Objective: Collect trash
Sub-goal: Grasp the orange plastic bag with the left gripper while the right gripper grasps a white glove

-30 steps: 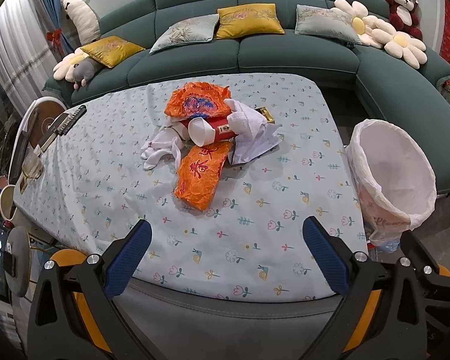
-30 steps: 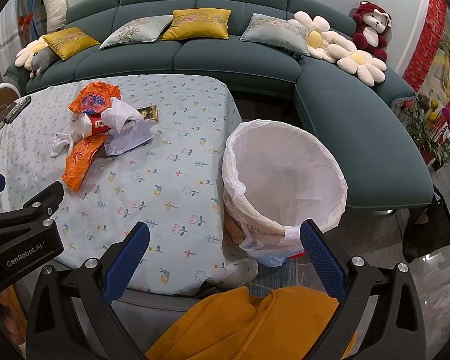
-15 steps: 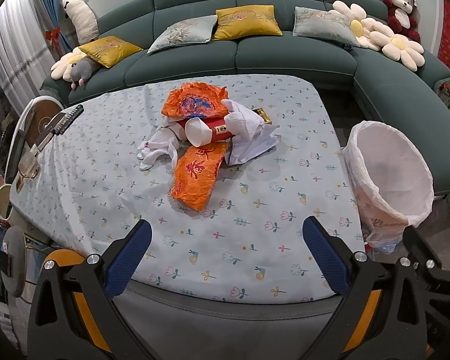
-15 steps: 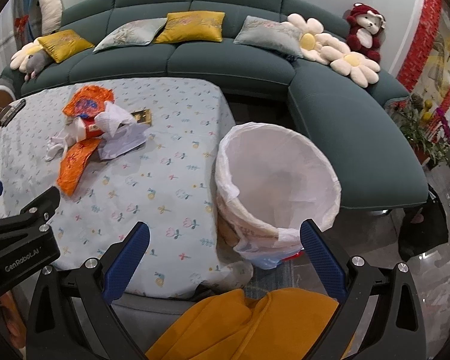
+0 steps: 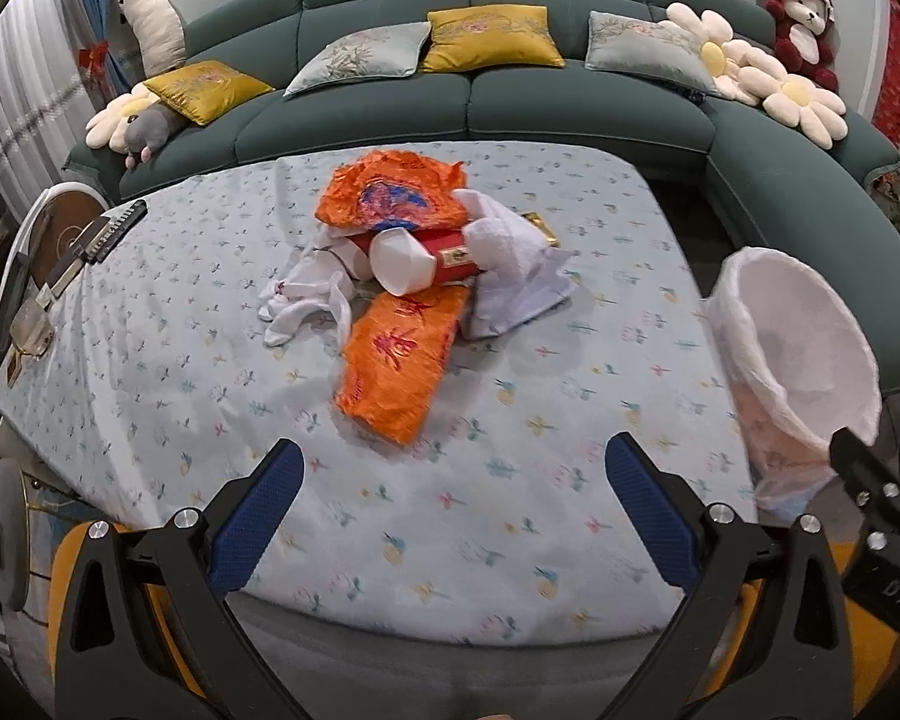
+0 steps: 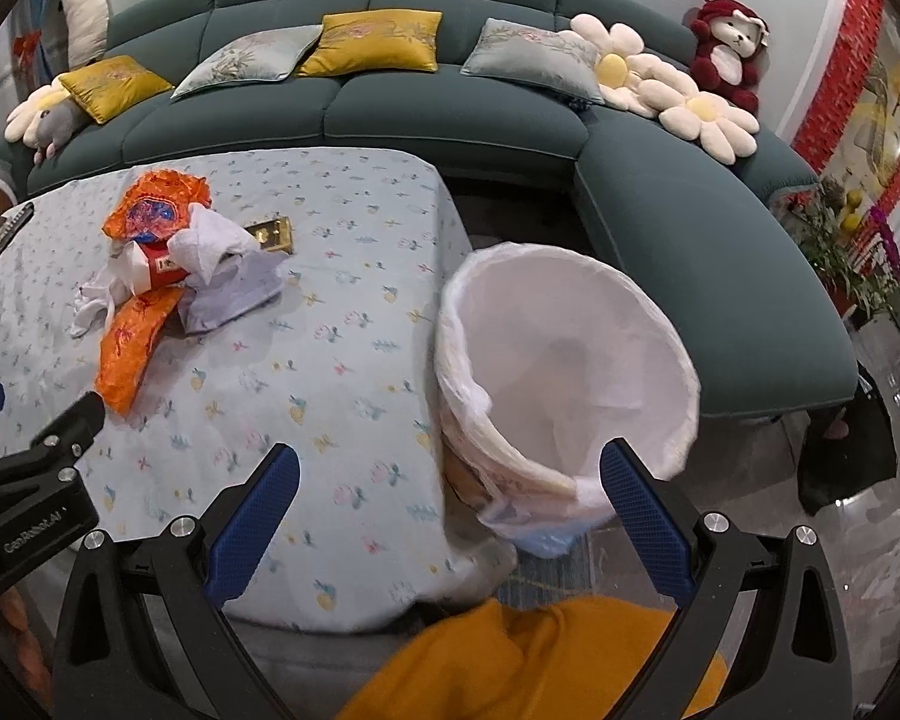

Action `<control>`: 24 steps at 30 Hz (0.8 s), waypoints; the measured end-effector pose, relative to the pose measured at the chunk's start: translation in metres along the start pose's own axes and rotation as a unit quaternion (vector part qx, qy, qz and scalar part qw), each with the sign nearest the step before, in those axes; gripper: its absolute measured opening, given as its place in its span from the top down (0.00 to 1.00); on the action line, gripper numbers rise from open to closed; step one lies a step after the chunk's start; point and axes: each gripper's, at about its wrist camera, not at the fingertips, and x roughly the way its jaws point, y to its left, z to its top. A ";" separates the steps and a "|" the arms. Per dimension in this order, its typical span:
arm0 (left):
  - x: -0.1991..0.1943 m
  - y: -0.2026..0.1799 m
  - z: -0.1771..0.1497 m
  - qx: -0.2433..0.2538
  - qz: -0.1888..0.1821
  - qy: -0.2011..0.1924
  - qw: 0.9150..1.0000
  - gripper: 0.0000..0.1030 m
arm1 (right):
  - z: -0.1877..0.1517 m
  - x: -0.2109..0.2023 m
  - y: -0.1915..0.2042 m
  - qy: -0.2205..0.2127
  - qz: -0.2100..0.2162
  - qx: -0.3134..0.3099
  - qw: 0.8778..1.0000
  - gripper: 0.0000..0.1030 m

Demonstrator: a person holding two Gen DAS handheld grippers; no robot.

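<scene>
Wrapper (image 5: 399,360) long axis points toward left gripper (image 5: 450,501), nearer than right gripper (image 6: 447,501); both fingers spread, probably empty.

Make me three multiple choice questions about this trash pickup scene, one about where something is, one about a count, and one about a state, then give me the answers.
1. Where is the lined trash bin?
A. on the sofa
B. beside the table, off its right edge
C. in the middle of the table

2. How many orange wrappers lie in the trash pile?
A. two
B. four
C. none

3. How is the left gripper?
A. shut on a wrapper
B. shut on the bin liner
C. open and empty

Answers:
1 B, the bin stands beyond the tablecloth's edge.
2 A, one lies behind the red box and one in front.
3 C, its fingers stand wide apart above the cloth.
</scene>
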 end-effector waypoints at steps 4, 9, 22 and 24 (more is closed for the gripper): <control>0.029 0.015 0.009 -0.010 -0.004 0.022 1.000 0.07 | 0.022 0.016 0.018 0.002 0.011 -0.006 1.000 0.07; 0.073 0.034 0.024 -0.020 -0.006 0.038 0.999 0.07 | 0.048 0.038 0.042 0.003 0.017 -0.019 1.000 0.07; 0.141 0.068 0.041 -0.067 -0.076 0.103 0.989 0.49 | 0.101 0.094 0.116 0.023 0.070 -0.045 0.996 0.16; 0.139 0.073 0.040 -0.072 -0.088 0.105 0.988 0.61 | 0.108 0.098 0.129 0.020 0.083 -0.053 0.995 0.18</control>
